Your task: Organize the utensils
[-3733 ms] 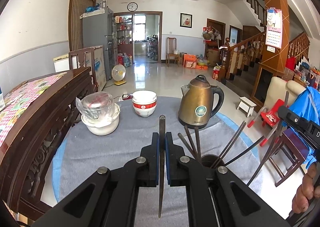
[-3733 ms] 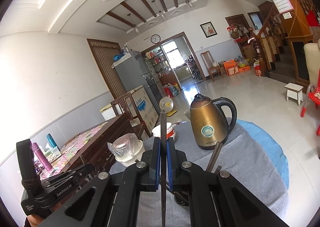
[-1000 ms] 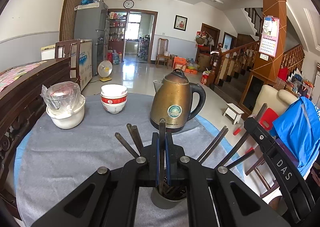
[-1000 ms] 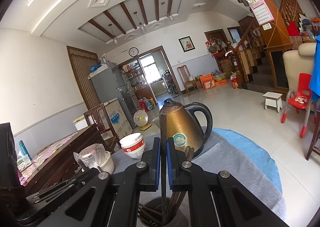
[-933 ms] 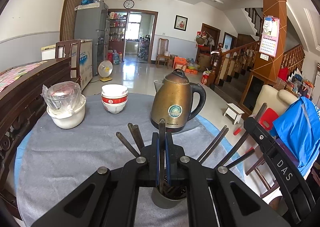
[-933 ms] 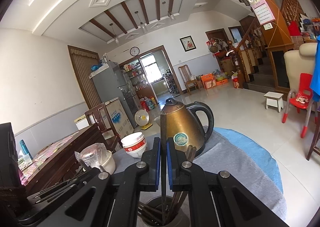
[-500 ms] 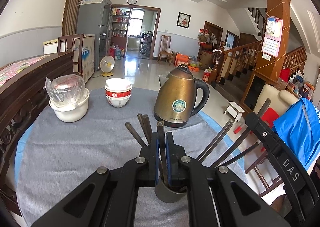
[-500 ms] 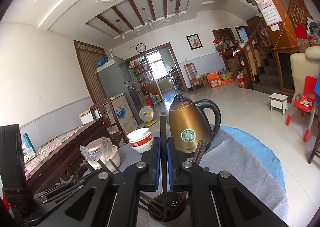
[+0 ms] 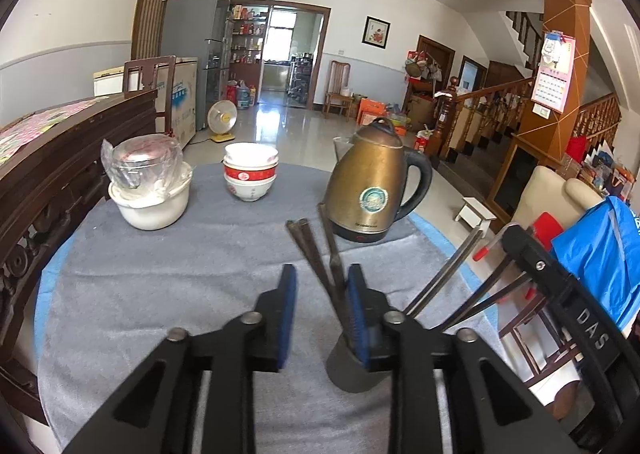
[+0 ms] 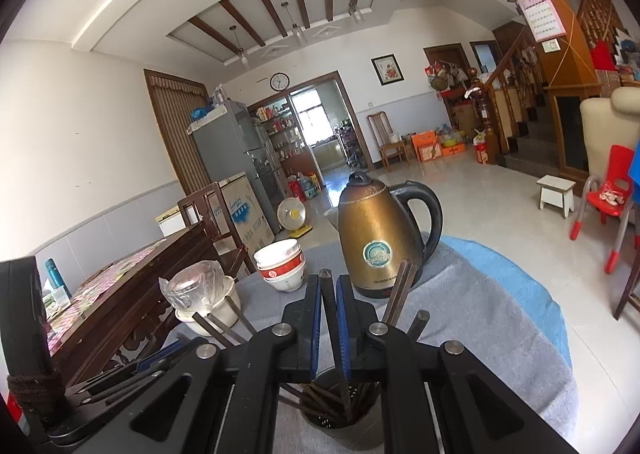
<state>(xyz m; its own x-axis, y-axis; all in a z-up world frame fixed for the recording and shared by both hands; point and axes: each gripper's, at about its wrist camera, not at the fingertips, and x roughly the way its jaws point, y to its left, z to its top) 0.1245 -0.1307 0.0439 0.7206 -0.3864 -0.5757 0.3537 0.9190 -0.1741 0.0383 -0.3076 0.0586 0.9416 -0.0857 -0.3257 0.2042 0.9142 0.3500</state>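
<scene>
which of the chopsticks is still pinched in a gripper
The upright chopstick between the right gripper's blue pads, its tip above the holder. The others lean loose in the holder; the left gripper is opening, its pads gripping none.

the left gripper (image 9: pixel 318 294) jaws, earlier closed on a chopstick (image 9: pixel 330 250), are opening; the chopstick was lowered into the holder (image 9: pixel 352 374).

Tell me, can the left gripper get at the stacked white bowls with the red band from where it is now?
Probably yes. The left gripper, fingers opening with dark chopsticks loose between them, faces bare grey tablecloth toward the stacked white bowls with the red band. Nothing stands between; the brass kettle sits off right.
</scene>
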